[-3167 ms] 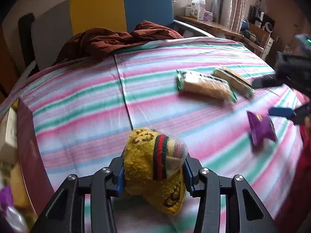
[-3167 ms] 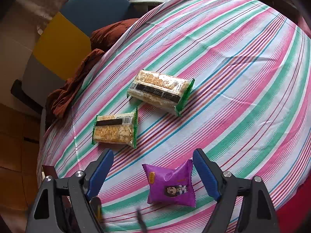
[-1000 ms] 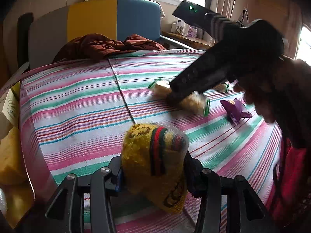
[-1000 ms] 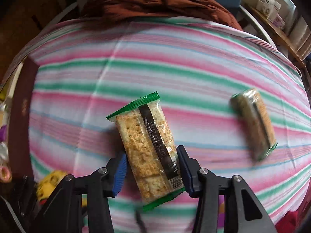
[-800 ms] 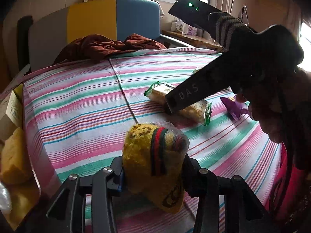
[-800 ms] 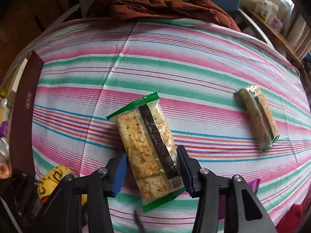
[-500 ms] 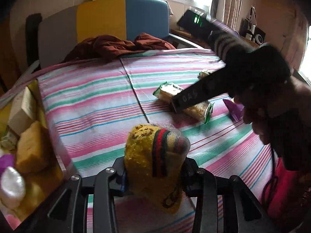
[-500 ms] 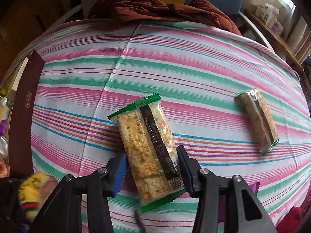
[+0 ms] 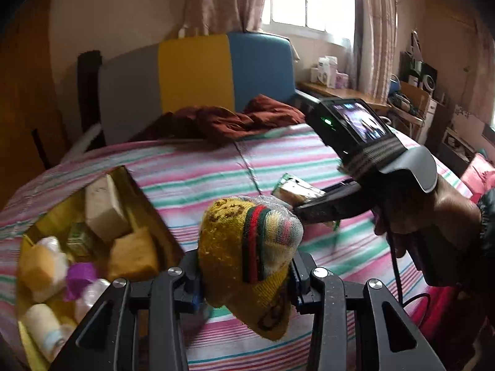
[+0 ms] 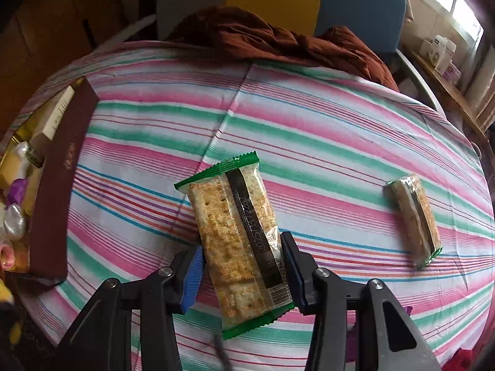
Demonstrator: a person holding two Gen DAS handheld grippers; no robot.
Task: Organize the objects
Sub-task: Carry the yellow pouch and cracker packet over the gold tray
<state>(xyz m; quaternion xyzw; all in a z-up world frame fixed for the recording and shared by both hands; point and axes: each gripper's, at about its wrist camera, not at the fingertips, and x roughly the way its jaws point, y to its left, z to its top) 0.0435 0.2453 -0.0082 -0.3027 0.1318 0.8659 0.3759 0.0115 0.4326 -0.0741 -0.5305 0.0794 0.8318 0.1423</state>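
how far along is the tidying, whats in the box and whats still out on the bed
Partly done. The box at the bed's left edge already holds several small items. In hand: the left gripper is shut on a yellow knit hat, and the right gripper is shut on a cracker pack. Left: a second cracker pack lies on the striped sheet.

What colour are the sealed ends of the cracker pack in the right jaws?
Green, with zigzag edges, on the cracker pack. It shows best in the right wrist view.
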